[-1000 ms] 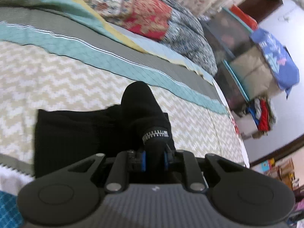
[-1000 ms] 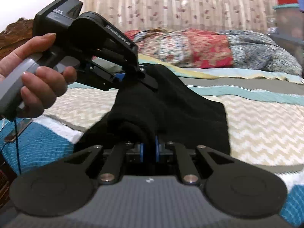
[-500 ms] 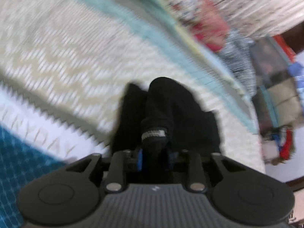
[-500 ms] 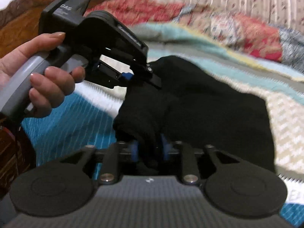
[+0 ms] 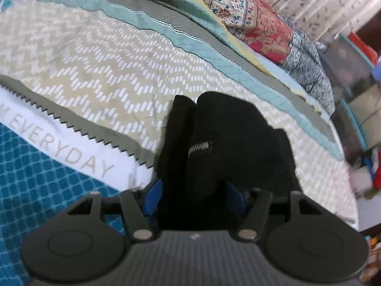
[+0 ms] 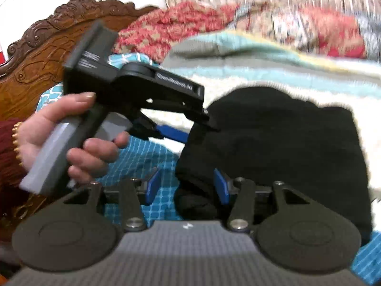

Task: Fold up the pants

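Both my grippers, left (image 5: pixel 194 197) and right (image 6: pixel 185 188), stand released around the pants (image 6: pixel 273 138); I should withdraw straight, without snagging folds.

Black gripper (image 6: pixel 188 188), blue fingers (image 6: pixel 152 186), bare hand (image 6: pixel 71 143), maroon sleeve (image 6: pixel 9 147).

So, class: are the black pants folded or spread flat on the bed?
Folded: the black pants lie bunched in doubled layers, a compact dark bundle on the bedspread.
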Action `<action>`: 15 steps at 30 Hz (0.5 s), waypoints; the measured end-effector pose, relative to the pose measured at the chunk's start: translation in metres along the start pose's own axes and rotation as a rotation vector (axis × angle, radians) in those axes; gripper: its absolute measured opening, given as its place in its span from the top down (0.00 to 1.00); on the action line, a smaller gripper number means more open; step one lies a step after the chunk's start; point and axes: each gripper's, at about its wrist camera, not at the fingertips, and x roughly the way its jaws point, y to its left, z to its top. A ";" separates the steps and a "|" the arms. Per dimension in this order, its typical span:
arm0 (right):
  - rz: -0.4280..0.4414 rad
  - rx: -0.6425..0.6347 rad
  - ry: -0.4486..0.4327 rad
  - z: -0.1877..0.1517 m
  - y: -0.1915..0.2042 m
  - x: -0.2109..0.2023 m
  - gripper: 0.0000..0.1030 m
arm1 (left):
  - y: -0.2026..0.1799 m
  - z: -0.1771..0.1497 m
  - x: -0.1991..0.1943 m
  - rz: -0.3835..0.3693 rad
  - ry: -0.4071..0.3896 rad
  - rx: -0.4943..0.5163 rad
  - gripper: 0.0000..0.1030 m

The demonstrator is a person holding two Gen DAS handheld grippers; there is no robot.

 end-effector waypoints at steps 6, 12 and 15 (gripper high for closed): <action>0.015 0.132 0.045 -0.005 -0.014 0.016 0.49 | -0.001 -0.016 0.005 0.081 -0.016 0.066 0.35; 0.019 0.181 0.028 0.000 -0.020 -0.004 0.49 | -0.016 -0.022 0.016 0.188 -0.049 0.161 0.31; -0.021 0.204 -0.026 0.001 -0.029 -0.027 0.47 | -0.017 -0.020 0.013 0.201 -0.038 0.153 0.27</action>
